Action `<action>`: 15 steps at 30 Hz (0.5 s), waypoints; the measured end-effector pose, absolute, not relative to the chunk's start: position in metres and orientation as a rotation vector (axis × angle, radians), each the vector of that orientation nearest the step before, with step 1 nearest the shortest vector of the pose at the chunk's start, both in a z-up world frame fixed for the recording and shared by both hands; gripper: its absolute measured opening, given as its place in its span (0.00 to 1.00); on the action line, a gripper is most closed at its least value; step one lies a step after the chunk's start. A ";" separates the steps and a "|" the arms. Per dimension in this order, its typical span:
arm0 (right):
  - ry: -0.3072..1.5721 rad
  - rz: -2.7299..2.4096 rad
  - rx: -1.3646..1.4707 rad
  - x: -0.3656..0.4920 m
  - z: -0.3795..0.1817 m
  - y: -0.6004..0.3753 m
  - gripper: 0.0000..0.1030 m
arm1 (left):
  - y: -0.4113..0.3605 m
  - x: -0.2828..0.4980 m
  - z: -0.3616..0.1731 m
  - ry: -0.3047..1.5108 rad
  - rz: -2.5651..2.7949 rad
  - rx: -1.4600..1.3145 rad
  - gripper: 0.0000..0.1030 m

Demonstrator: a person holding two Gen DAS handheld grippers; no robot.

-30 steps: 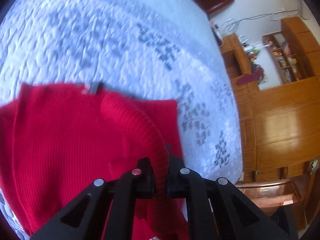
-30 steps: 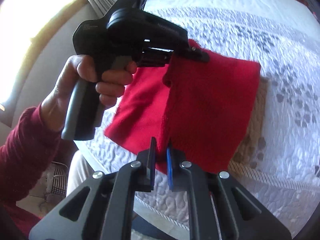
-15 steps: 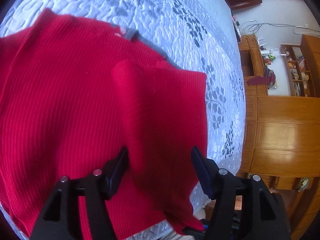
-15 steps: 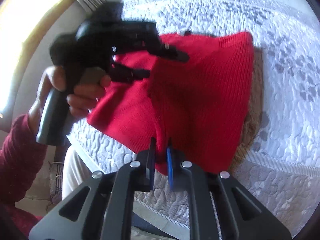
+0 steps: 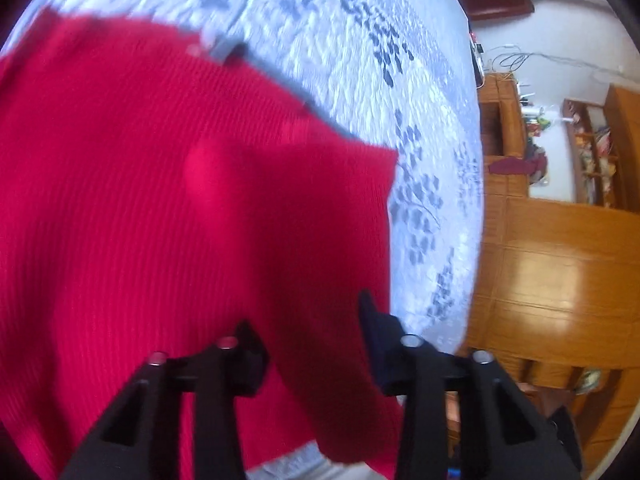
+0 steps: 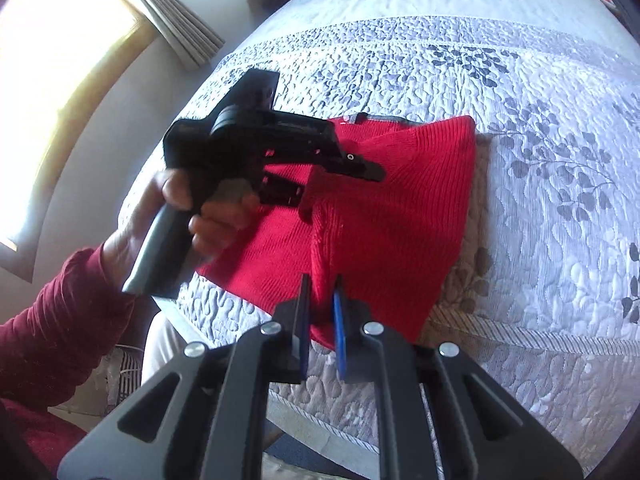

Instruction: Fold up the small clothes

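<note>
The right gripper (image 6: pixel 320 300) has its fingers clamped on the near edge of the red knitted sweater (image 6: pixel 392 216), which lies on the quilted bed (image 6: pixel 540 184). Only that view shows the hand (image 6: pixel 188 208) holding the left gripper (image 5: pixel 312 344), whose fingers, just closing, straddle a fold without pressing it.

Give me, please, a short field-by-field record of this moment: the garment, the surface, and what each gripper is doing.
garment: red knit sweater, partly folded, one flap lifted
surface: grey-white quilted bedspread
under garment: tan patterned cloth showing at its right edge
right gripper: shut on the sweater's near fold
left gripper: jaws apart, just been closing, sweater fabric between them, not pinched
left hand: holds the gripper handle
</note>
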State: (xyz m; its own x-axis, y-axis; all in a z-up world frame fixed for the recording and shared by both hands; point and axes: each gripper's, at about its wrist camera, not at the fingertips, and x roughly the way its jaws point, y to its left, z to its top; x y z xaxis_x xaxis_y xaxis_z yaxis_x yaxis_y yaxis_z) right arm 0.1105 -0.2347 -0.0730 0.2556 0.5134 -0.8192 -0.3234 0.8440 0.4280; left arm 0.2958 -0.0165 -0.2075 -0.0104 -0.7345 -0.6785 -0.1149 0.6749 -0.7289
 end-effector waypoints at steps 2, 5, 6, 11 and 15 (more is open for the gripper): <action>1.187 0.577 0.187 0.109 -0.075 -0.234 0.08 | -0.016 0.304 -0.207 1.517 -0.552 -0.719 0.20; 1.191 0.586 0.190 0.108 -0.078 -0.230 0.08 | -0.021 0.311 -0.207 1.504 -0.560 -0.700 0.15; 1.195 0.588 0.192 0.108 -0.080 -0.228 0.08 | -0.023 0.311 -0.205 1.495 -0.564 -0.686 0.15; 1.205 0.619 0.202 0.106 -0.084 -0.218 0.08 | -0.019 0.310 -0.184 1.387 -0.626 -0.689 0.13; 1.193 0.663 0.203 0.106 -0.079 -0.203 0.08 | -0.008 0.310 -0.157 1.304 -0.672 -0.681 0.13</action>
State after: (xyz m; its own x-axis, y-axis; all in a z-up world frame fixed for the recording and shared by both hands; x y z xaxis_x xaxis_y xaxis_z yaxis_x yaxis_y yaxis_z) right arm 0.1061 -0.2027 -0.0793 0.2070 0.5748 -0.7917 -0.3690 0.7953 0.4809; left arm 0.3096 -0.0082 -0.1568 0.1385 -0.7706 -0.6220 0.0595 0.6334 -0.7715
